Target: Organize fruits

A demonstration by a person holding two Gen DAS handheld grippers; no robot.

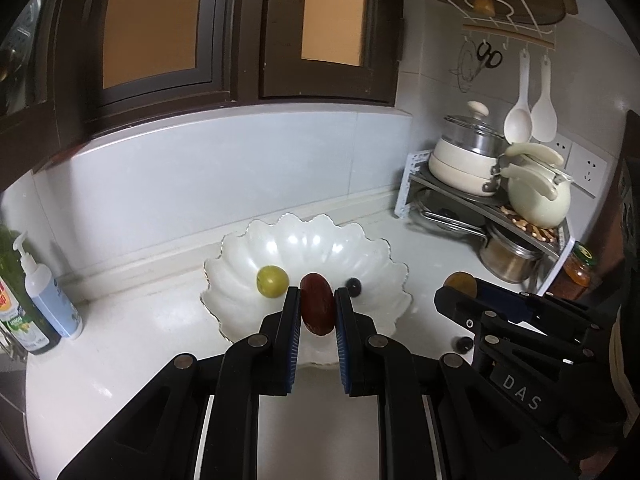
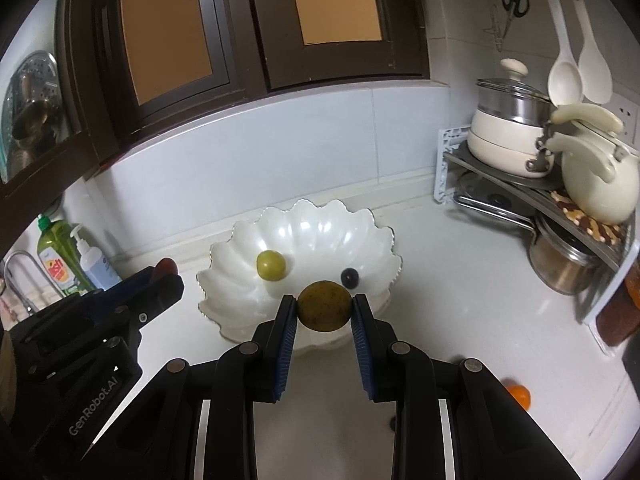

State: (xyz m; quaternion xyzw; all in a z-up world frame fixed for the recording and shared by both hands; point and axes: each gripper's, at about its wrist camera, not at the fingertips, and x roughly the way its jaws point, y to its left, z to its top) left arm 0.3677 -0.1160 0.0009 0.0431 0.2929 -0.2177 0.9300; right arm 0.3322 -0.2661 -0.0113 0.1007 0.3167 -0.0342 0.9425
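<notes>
A white scalloped bowl point(image 1: 360, 252) point(image 2: 320, 224) sits on the white counter and holds a green round fruit point(image 1: 272, 281) point(image 2: 271, 265) and a small dark berry point(image 1: 353, 285) point(image 2: 349, 277). My left gripper point(image 1: 317, 304) is shut on a dark red oval fruit point(image 1: 317, 309), held over the bowl's near rim. In the right wrist view my right gripper point(image 2: 324, 307) is shut on a brownish-yellow round fruit point(image 2: 324, 306), also at the bowl's near edge. Each gripper shows in the other's view, the right one point(image 1: 456, 296) and the left one point(image 2: 166, 276).
A small orange fruit point(image 2: 518, 396) and another dark berry point(image 1: 464, 345) lie on the counter near the front right. A corner rack point(image 2: 532, 196) with pots and a kettle point(image 2: 600, 188) stands at right. Soap bottles point(image 1: 44, 292) stand at left.
</notes>
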